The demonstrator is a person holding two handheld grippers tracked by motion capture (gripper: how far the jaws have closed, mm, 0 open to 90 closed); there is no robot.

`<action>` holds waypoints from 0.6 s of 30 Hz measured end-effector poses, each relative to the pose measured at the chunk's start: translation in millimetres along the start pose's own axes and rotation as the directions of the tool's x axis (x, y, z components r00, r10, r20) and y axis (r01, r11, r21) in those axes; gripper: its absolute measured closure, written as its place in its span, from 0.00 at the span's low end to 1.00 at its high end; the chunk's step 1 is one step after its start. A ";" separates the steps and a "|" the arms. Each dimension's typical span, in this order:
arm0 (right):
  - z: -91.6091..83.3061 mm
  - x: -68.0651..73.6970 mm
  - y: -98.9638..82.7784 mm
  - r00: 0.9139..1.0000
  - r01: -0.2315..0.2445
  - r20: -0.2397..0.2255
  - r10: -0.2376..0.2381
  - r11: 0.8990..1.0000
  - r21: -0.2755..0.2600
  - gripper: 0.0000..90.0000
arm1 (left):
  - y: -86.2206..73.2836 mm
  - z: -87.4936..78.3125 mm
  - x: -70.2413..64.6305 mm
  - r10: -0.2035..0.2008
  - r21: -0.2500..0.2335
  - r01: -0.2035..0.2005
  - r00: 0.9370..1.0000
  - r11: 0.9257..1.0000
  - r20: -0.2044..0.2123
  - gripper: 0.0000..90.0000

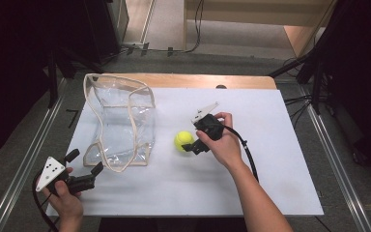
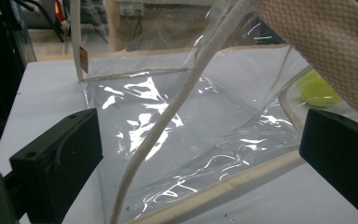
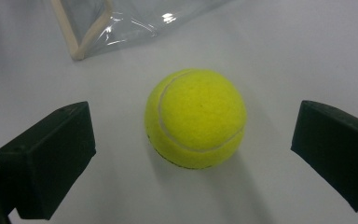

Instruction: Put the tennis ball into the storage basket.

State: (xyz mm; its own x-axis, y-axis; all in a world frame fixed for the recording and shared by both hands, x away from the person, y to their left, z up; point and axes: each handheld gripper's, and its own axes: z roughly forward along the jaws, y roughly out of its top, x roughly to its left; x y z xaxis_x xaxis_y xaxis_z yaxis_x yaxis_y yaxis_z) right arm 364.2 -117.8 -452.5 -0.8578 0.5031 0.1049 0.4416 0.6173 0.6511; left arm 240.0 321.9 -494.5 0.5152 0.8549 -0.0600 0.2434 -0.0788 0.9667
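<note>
Tennis ball (image 3: 196,119) sits on the white table (image 1: 270,159), ahead of my right gripper (image 1: 189,141) and centred on the gap between its jaws. Those jaws stand wide apart, one on each side of the ball, and neither touches it. In the right gripper view the ball's white seam curves across its yellow felt, and beyond it, up and to the left of the jaws, lies a corner of the clear plastic bag (image 3: 98,21) with its cream trim.

My left gripper (image 1: 83,162) is at the near left of the table, held in the left hand (image 1: 67,200), with its jaws wide too and nothing between them. Just ahead of them is the lower edge of the bag. In the left gripper view a thin cream strap (image 2: 168,126) runs up through the gap between the jaws, and a broad woven strap (image 2: 326,42) crosses above the right jaw. Through the clear plastic, above that same jaw, I see the ball as a yellow patch. From the high view the bag stands open on the table, and the ball lies just beside it on the right.
</note>
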 end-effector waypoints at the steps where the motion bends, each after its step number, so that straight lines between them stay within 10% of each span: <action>1: 3.9 -0.8 1.5 1.000 -0.002 -0.003 0.002 1.000 0.011 0.00 | 0.0 0.0 0.1 0.001 -0.001 -0.001 1.000 1.000 0.000 0.00; 18: 31.3 0.3 6.6 1.000 0.005 -0.028 -0.003 0.996 0.093 0.00 | 0.1 0.1 -0.2 0.001 0.001 -0.001 1.000 1.000 0.001 0.00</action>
State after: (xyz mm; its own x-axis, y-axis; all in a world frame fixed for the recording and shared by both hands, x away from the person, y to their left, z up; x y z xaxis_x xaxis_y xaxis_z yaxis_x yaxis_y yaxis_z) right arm 375.1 -94.6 -471.7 -0.8661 0.4842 0.1241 0.4595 0.6734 0.5791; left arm 240.0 321.6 -494.4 0.5167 0.8541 -0.0591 0.2437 -0.0805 0.9665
